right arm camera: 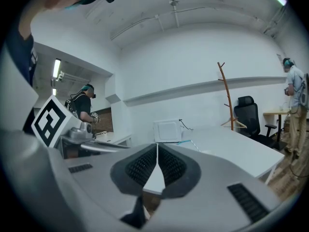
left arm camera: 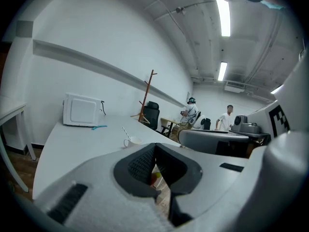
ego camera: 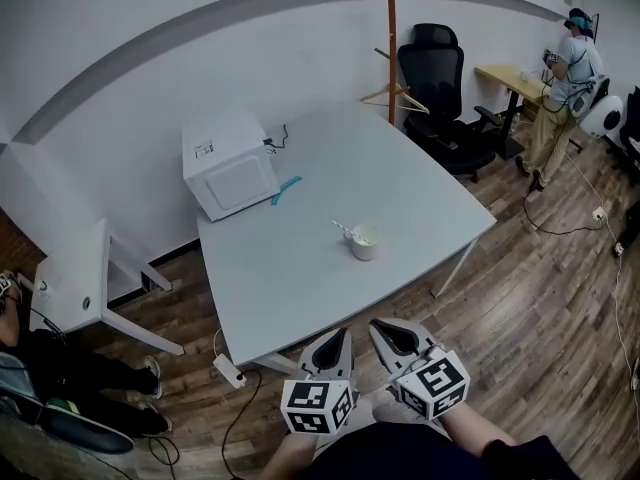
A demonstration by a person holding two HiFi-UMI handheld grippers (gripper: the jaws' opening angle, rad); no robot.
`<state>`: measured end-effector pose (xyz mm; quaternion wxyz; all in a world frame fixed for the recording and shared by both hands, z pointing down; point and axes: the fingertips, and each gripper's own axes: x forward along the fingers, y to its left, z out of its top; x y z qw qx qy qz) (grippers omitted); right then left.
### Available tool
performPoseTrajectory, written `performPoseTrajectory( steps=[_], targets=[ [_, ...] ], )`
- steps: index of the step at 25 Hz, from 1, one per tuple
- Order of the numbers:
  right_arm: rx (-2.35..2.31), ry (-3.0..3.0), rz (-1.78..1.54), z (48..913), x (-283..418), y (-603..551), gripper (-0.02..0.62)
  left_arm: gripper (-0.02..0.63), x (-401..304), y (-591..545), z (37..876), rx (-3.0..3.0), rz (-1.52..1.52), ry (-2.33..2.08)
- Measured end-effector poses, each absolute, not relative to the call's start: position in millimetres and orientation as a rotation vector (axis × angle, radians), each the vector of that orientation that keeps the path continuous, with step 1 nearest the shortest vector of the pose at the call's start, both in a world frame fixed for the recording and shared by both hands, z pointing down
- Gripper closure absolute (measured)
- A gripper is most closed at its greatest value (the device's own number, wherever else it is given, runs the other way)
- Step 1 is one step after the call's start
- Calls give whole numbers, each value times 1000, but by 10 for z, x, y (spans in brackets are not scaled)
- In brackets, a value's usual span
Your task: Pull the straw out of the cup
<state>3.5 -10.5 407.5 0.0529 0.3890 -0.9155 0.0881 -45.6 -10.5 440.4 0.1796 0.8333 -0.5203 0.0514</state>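
Claws closed and empty: left claw (ego camera: 342,334), right claw (ego camera: 379,326) short of table (ego camera: 290,268) edge; cup (ego camera: 364,244) with straw (ego camera: 343,229) seemingly mid-table.

What the cup (ego camera: 364,243) holds besides the straw (ego camera: 343,230) is too small to tell in the head view. Beyond the cup, the label on the microwave (ego camera: 230,164) cannot be read, and the blue thing (ego camera: 286,190) between cup and microwave is too small to name. Far left of the cup, a seated person (ego camera: 90,368) is cut off by the edge, so only legs and shoes show. In the left gripper view the left tongs (left arm camera: 155,145) cover the bench (left arm camera: 72,146) just in front of the cup. In the right gripper view the right tongs (right arm camera: 157,146) hide the bench's near part.
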Motion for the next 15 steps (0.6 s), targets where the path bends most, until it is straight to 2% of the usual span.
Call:
performPoseTrajectory(
  steps=[15],
  targets=[
    [1208,-2760,247,4069,-383,-846,563,591,-804,-848,4401,2384,144,-1413]
  ],
)
